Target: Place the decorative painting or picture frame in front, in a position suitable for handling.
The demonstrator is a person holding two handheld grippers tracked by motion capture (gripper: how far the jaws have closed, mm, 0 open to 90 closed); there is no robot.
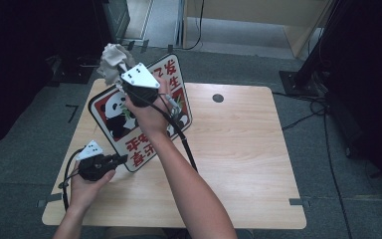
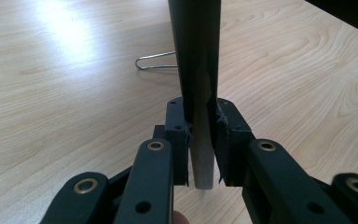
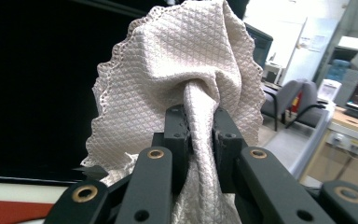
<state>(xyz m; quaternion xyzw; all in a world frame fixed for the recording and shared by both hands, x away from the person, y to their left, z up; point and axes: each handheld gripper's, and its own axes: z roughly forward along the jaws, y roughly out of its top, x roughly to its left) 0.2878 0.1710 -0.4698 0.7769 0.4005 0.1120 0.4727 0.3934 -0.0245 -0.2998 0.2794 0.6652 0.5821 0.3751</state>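
Note:
A sign board [image 1: 113, 115] with a red border, a panda picture and red characters stands tilted on the wooden table [image 1: 238, 149]. My left gripper [image 1: 122, 159] is shut on its lower edge near a corner. In the left gripper view the jaws [image 2: 203, 135] pinch the dark board [image 2: 198, 56] edge-on. My right gripper [image 1: 121, 74] is up at the sign's top edge, shut on a beige cloth [image 1: 110, 59]. The right gripper view shows the bunched waffle-weave cloth [image 3: 177, 65] squeezed between the jaws [image 3: 198, 126], with a strip of the sign [image 3: 9, 205] below.
A thin wire loop [image 2: 156, 60] lies on the table behind the board. A round cable hole [image 1: 218, 98] is near the table's far edge. The right gripper's black cable [image 1: 184, 144] trails over the table. Dark stands [image 1: 308, 64] are on the floor at right.

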